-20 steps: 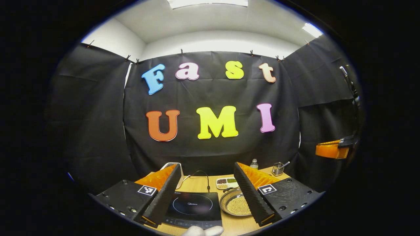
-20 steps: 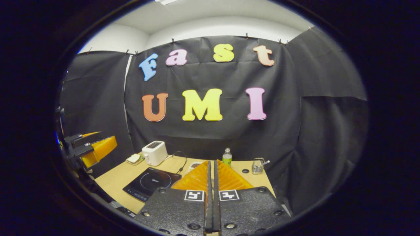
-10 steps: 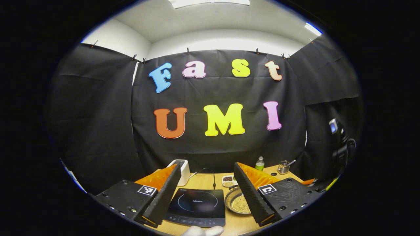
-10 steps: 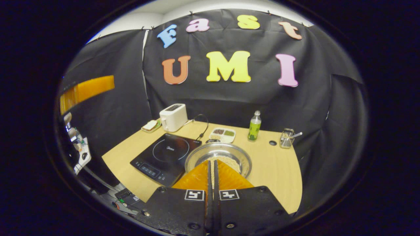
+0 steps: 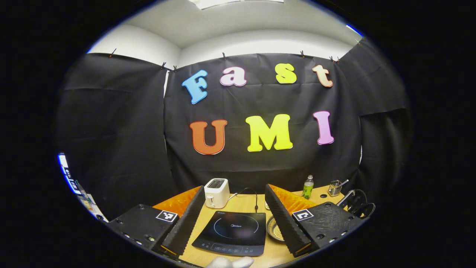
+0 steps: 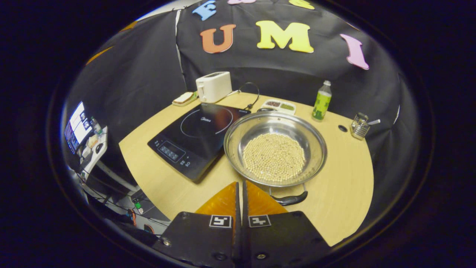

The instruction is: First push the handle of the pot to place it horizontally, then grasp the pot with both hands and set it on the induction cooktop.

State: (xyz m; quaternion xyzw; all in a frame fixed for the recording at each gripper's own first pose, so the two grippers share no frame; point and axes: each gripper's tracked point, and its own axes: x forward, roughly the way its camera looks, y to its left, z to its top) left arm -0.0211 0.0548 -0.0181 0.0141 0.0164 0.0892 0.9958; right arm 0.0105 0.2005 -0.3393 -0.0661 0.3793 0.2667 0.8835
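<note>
A steel pot holding pale beans stands on the wooden table, touching the right side of the black induction cooktop. Its black near handle points toward me; a far handle shows behind the rim. My right gripper is shut with nothing in it, just left of the near handle and short of the pot's rim. My left gripper is open and bare above the cooktop. Its right finger hides most of the pot.
At the back of the table stand a white toaster, bread on a small plate, a seasoning tray, a green bottle and a wire holder. A cable runs behind the cooktop. A white-gloved hand shows at the bottom of the left gripper view.
The right gripper has tipped down and come in over the table's front, so the pot now lies just ahead of its shut fingers. The left gripper has turned leftward, staying open.
</note>
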